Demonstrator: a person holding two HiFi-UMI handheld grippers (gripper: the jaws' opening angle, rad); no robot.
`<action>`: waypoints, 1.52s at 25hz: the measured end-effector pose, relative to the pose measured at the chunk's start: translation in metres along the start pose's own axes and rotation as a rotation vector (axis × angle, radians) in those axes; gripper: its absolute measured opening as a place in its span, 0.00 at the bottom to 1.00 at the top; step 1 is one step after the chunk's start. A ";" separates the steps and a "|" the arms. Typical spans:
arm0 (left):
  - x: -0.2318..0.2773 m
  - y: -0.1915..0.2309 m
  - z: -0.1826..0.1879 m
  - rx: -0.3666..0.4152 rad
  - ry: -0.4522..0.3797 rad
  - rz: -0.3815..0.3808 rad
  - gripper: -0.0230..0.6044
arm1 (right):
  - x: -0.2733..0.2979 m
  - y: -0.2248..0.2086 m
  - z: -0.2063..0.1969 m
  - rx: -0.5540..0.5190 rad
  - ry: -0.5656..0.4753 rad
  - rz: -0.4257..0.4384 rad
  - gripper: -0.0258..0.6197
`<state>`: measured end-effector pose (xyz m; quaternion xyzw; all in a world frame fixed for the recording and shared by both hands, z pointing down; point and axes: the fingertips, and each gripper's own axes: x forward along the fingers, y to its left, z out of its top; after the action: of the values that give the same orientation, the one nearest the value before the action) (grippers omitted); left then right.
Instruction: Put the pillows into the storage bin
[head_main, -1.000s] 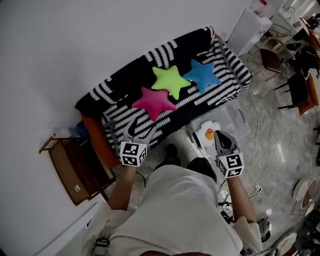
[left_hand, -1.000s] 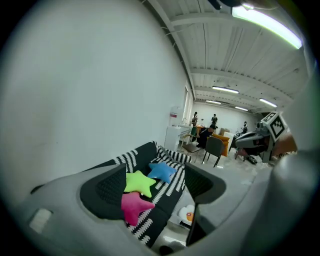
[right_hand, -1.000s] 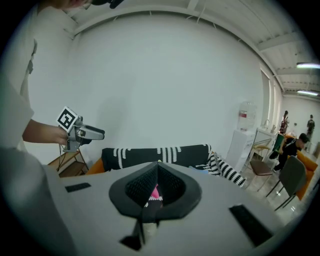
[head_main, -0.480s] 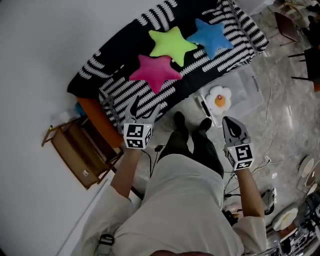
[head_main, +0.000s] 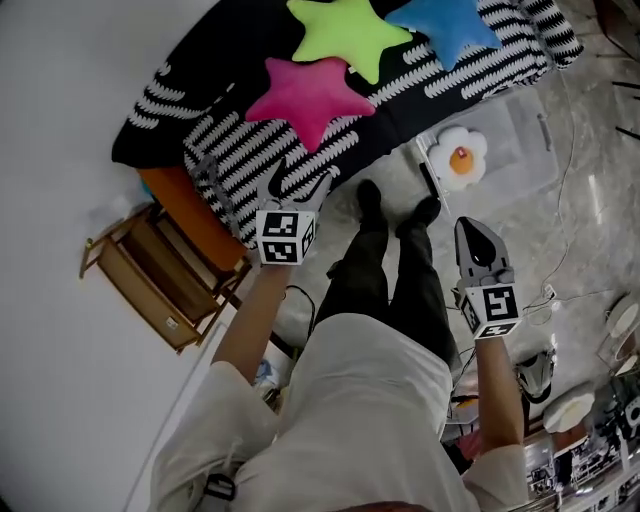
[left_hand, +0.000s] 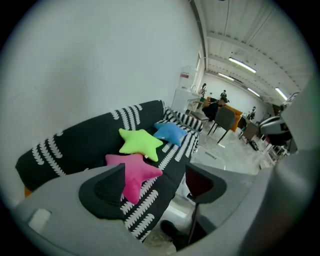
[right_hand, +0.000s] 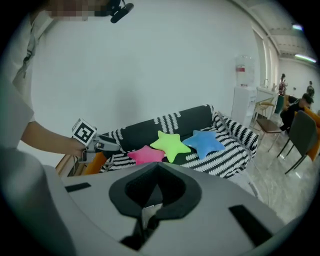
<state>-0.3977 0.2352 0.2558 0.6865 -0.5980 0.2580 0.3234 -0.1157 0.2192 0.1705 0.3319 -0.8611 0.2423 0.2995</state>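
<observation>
Sofa (head_main: 200, 70), black with white stripes, runs across the top of the head view against a plain pale wall. Wooden rack (head_main: 150, 285) stands on the floor just off the sofa's left end.

Storage bin (head_main: 527, 128), clear plastic, sits on the marbled floor just in front of the sofa's right part. One fried-egg pillow (head_main: 458, 158) lies in it, at its left end.

Three star pillows lie on the sofa seat in a row. Pink star pillow (head_main: 305, 95) is leftmost and nearest. Green star pillow (head_main: 345, 30) is in the middle, one point overlapping the pink one. Blue star pillow (head_main: 455, 20) is to the right, partly cut by the frame edge. All three are outside the bin.

Left gripper (head_main: 298, 178): in the air in front of the sofa's front edge, short of the pink star, touching nothing. Jaws wide apart, nothing between them.

Right gripper (head_main: 472, 228): in the air over the floor beside the person's legs, near the bin but clear of it. Jaws closed tip to tip, holding nothing.
</observation>
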 end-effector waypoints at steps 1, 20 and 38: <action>0.012 0.003 -0.009 -0.007 0.018 0.007 0.62 | 0.008 -0.002 -0.007 0.015 0.007 0.000 0.04; 0.224 0.095 -0.178 -0.063 0.384 0.215 0.70 | 0.147 -0.055 -0.147 0.240 0.138 -0.035 0.04; 0.287 0.158 -0.221 -0.094 0.429 0.485 0.63 | 0.191 -0.027 -0.225 0.308 0.161 0.061 0.04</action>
<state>-0.5026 0.2014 0.6349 0.4381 -0.6736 0.4384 0.4027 -0.1307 0.2586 0.4638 0.3269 -0.7969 0.4059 0.3054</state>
